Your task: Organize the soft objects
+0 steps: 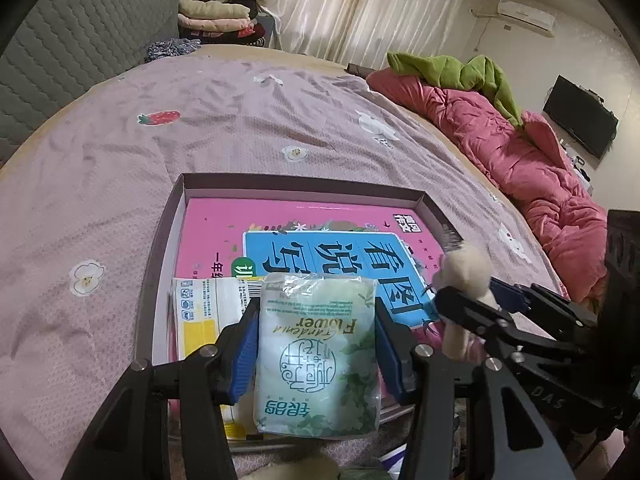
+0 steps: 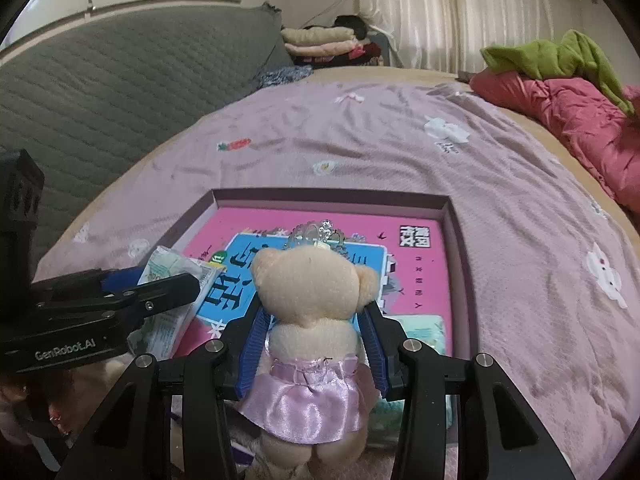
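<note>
My left gripper [image 1: 316,320] is shut on a pale green tissue pack [image 1: 316,352] and holds it over the near part of a shallow box [image 1: 304,184] that has a pink book [image 1: 224,220] in it. A yellow-and-white pack [image 1: 204,312] lies in the box under it. My right gripper [image 2: 312,320] is shut on a cream teddy bear [image 2: 312,300] in a pink satin skirt and a tiara, held above the same box [image 2: 332,196]. The bear also shows in the left wrist view [image 1: 466,276]. Another green pack [image 2: 424,332] lies in the box at its near right.
The box sits on a bed with a mauve sheet [image 1: 240,112]. A pink quilt [image 1: 540,168] and a green cloth [image 1: 460,72] lie along the right side. A grey headboard [image 2: 100,92] stands at the left. Folded clothes [image 1: 216,16] are stacked behind the bed.
</note>
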